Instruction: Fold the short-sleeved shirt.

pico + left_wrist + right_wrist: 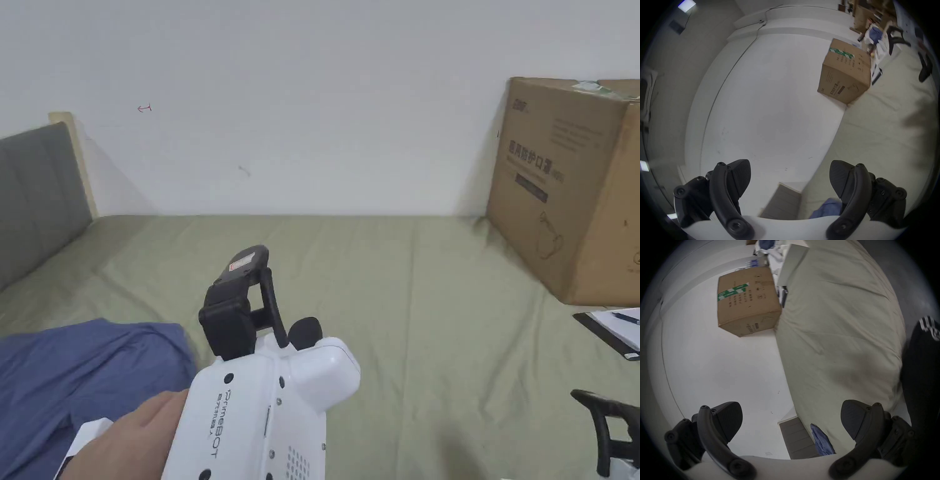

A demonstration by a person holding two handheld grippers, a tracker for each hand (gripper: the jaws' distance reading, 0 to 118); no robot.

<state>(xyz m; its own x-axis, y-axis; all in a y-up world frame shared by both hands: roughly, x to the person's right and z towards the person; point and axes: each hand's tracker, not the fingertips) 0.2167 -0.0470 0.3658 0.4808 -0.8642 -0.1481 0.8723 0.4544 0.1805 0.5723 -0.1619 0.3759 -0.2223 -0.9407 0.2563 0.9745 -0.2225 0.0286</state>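
Both our left tool (790, 180) and right tool (791, 420) are released and empty; we should reach the blue shirt (81, 369) and spread it flat on the bed (406, 281).

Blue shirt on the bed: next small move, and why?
Probably bring the left gripper down and left toward the crumpled blue cloth shirt. Both grippers are open and empty, the right gripper too, and the shirt lies bunched at the left of the green bedsheet, ungrasped.
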